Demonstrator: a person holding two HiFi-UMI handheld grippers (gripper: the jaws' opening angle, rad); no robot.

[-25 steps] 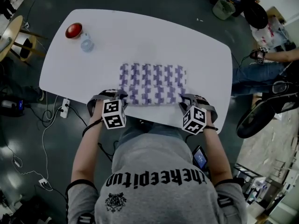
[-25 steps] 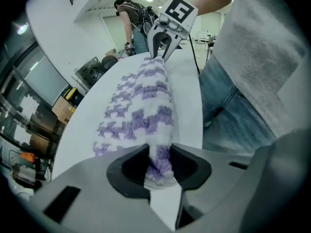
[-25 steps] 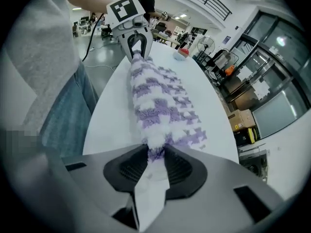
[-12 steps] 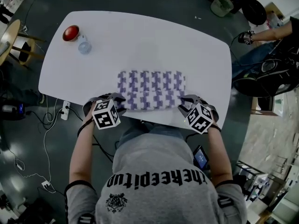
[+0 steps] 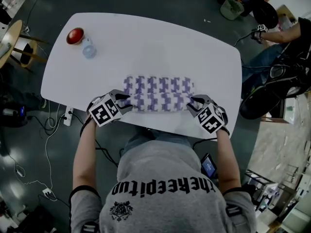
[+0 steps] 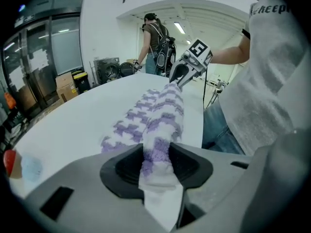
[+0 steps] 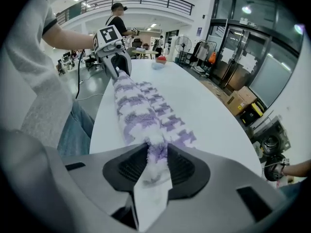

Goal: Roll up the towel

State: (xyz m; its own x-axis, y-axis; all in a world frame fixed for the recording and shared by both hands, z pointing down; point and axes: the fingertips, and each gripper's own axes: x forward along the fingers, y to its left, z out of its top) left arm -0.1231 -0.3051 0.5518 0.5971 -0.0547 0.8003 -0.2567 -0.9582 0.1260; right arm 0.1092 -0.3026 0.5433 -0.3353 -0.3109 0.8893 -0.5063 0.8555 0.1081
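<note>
**A:** Claws first: what do the left gripper (image 5: 123, 100) and right gripper (image 5: 193, 101) hold?

**B:** Each pinches one end of the fluffy white-and-purple checked towel (image 5: 158, 95), jaws easing open. The towel lies partly rolled near the front edge of the white rounded table (image 5: 155, 38).

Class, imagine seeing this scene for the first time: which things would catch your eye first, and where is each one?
The purple-and-white patterned towel stands out, partly rolled near the front edge of the white table. The left gripper and right gripper each have one end of the roll between their pads, and both sets of jaws are opening. A red round object sits at the table's far left corner.
</note>
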